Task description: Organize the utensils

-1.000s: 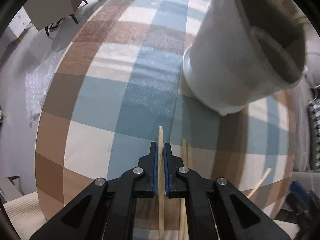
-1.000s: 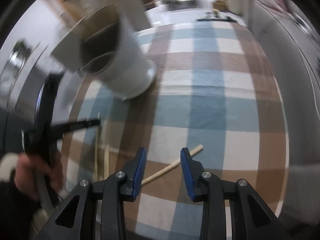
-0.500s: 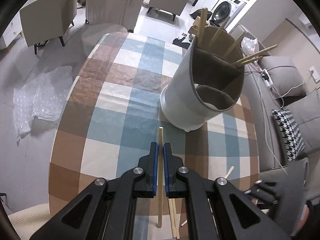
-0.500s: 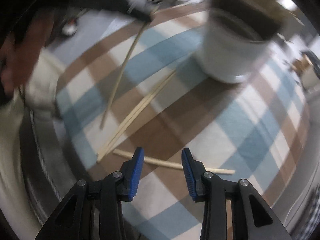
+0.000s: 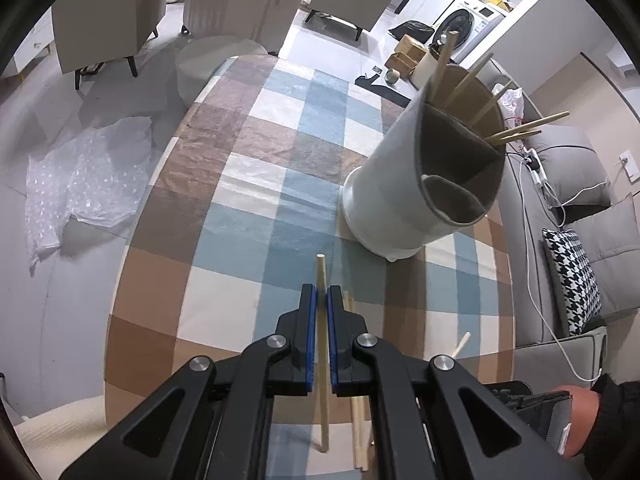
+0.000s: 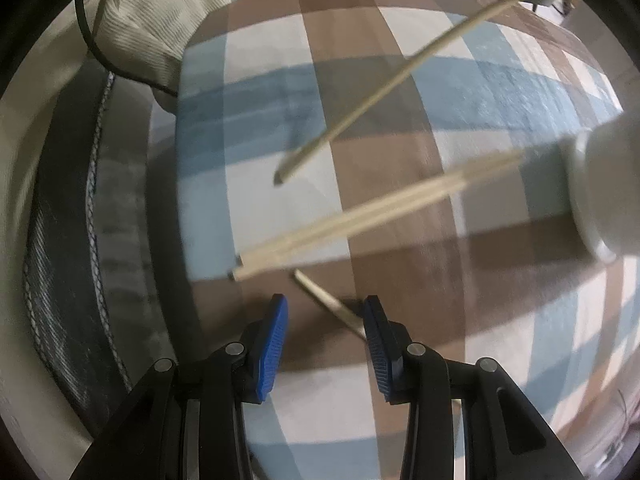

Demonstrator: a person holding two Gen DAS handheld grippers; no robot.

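Note:
My left gripper [image 5: 321,300] is shut on a wooden chopstick [image 5: 321,276] and holds it well above the checked table, short of the white utensil holder [image 5: 404,196]. The holder has several chopsticks [image 5: 472,96] in its far compartment. Two more chopsticks [image 5: 358,420] lie on the table below my left gripper. My right gripper [image 6: 326,320] is open low over a single chopstick [image 6: 332,306] on the table. Beyond it lie the pair of chopsticks [image 6: 360,220]. The held chopstick [image 6: 400,76] hangs in the air above. The holder's base [image 6: 604,188] is at right.
The round table with a checked blue, brown and white cloth [image 5: 256,184] has its near edge [image 6: 180,200] just left of my right gripper. A cushioned chair [image 6: 152,20] stands by that edge. A grey sofa [image 5: 576,220] is on the right, armchairs [image 5: 104,16] beyond.
My left gripper has risen higher with the chopstick, so more of the room shows. My right gripper has swung and dropped toward the single chopstick near the table edge.

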